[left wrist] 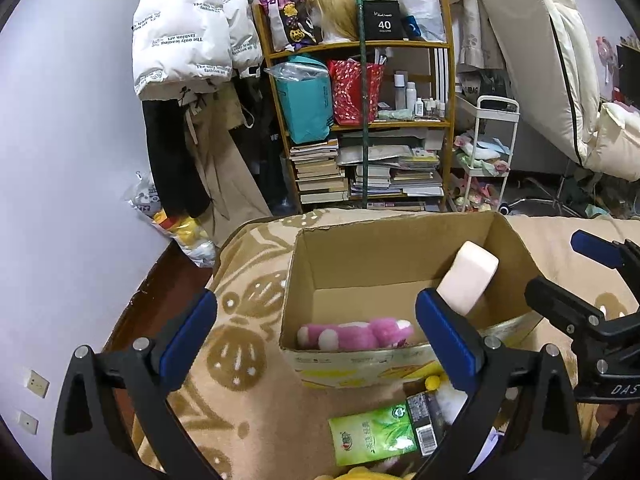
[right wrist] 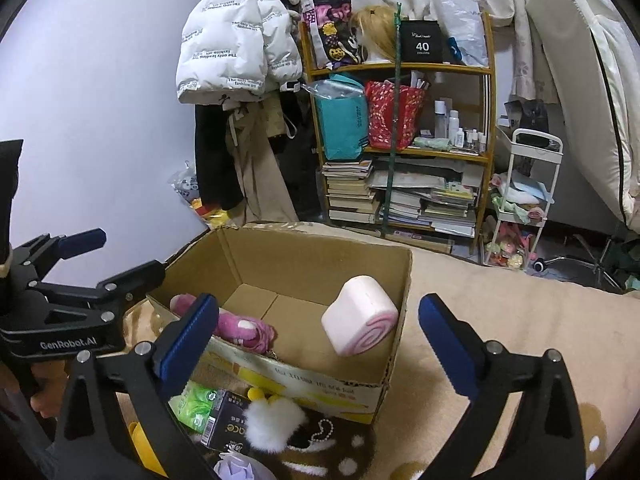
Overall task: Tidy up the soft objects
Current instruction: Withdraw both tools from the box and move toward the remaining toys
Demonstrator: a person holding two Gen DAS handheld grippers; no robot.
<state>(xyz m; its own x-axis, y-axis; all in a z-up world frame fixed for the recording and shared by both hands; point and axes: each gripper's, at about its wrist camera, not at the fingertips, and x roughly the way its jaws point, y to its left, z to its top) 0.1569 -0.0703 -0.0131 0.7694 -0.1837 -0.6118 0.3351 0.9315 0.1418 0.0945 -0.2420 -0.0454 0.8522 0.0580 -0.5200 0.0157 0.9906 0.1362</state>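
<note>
An open cardboard box (left wrist: 400,244) (right wrist: 304,384) stands on a beige patterned blanket. Inside it lie a pink plush toy (left wrist: 356,334) (right wrist: 240,326) and a pale pink roll-shaped cushion (left wrist: 468,276) (right wrist: 360,316) that leans against the right wall. My left gripper (left wrist: 316,340) is open and empty, in front of the box's near left corner. My right gripper (right wrist: 316,340) is open and empty, over the box's near edge. In front of the box lie a green tissue pack (left wrist: 376,434) (right wrist: 196,402), a white fluffy item (right wrist: 272,420) and a yellow soft item (left wrist: 360,474).
A wooden shelf (left wrist: 360,120) (right wrist: 404,140) with bags, books and bottles stands behind. Hanging clothes (left wrist: 192,40) are to its left and a white cart (left wrist: 488,152) to its right. The blanket (right wrist: 500,320) stretches to the right. A dark box (right wrist: 228,424) lies near the tissues.
</note>
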